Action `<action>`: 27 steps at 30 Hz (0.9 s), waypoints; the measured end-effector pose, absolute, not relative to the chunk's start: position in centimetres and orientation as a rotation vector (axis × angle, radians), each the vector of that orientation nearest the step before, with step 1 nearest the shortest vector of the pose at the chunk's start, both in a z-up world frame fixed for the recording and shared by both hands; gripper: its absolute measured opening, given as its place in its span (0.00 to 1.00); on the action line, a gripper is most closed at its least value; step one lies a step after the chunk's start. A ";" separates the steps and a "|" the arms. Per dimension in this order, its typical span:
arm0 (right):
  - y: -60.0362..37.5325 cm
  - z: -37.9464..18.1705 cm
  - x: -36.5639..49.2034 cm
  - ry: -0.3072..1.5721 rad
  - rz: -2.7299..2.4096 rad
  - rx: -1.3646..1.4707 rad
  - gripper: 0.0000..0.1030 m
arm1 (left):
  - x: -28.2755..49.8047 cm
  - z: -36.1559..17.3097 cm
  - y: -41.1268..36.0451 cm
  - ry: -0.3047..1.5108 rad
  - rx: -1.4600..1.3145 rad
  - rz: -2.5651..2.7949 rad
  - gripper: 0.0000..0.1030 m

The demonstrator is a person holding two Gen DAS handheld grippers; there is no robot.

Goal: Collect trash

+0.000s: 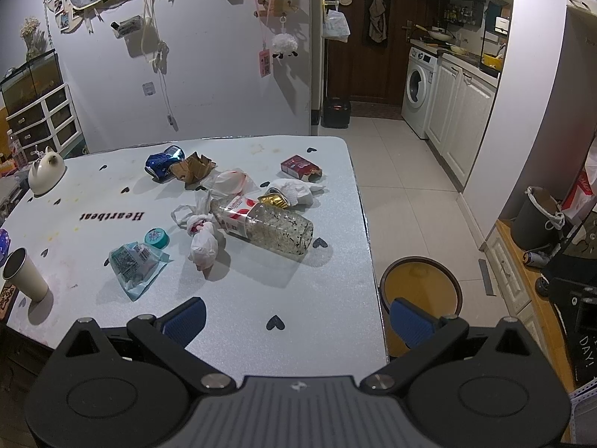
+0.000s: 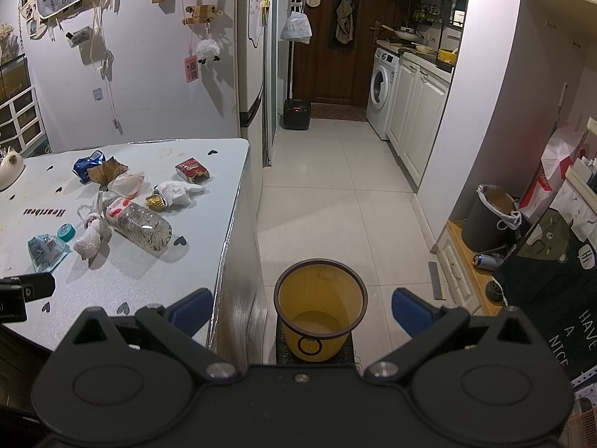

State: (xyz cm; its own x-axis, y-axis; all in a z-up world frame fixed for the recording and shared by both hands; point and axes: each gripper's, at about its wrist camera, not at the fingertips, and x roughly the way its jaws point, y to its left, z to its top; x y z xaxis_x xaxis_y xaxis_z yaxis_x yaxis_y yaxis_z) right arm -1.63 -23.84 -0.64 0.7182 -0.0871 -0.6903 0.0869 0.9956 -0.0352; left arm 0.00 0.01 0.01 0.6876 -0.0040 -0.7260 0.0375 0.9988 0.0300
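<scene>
Though dim — trash (image 1: pixel 242 205) beyond spread fingers (image 1: pixel 184 321).

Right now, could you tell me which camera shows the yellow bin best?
The right wrist view: the yellow bin shows whole, rim, inside and bottom, on the floor beside the table. The left wrist view shows only part of its rim and inside, cut off by the table edge and claw.

My left gripper (image 1: pixel 298 319) and right gripper (image 2: pixel 302 311) are matte black, with silver screws and ribbed blue pads (image 1: pixel 185 317).
</scene>
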 end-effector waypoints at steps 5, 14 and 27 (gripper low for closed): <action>-23.8 -0.7 -1.6 0.764 -0.096 -0.002 1.00 | 0.0 0.0 0.0 0.812 0.044 -0.024 1.00; -23.8 -0.8 -1.5 0.764 -0.096 -0.001 1.00 | 0.0 0.0 0.0 0.812 0.044 -0.024 1.00; -24.0 -0.8 -1.5 0.766 -0.096 -0.002 1.00 | 0.0 0.0 0.0 0.812 0.044 -0.024 1.00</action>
State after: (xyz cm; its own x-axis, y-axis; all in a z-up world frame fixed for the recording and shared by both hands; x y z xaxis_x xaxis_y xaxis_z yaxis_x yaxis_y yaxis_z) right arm -1.47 -23.95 -0.76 0.7162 -0.0872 -0.6924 0.0860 0.9956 -0.0364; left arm -0.02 0.00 0.01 0.6875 -0.0045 -0.7262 0.0385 0.9988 0.0303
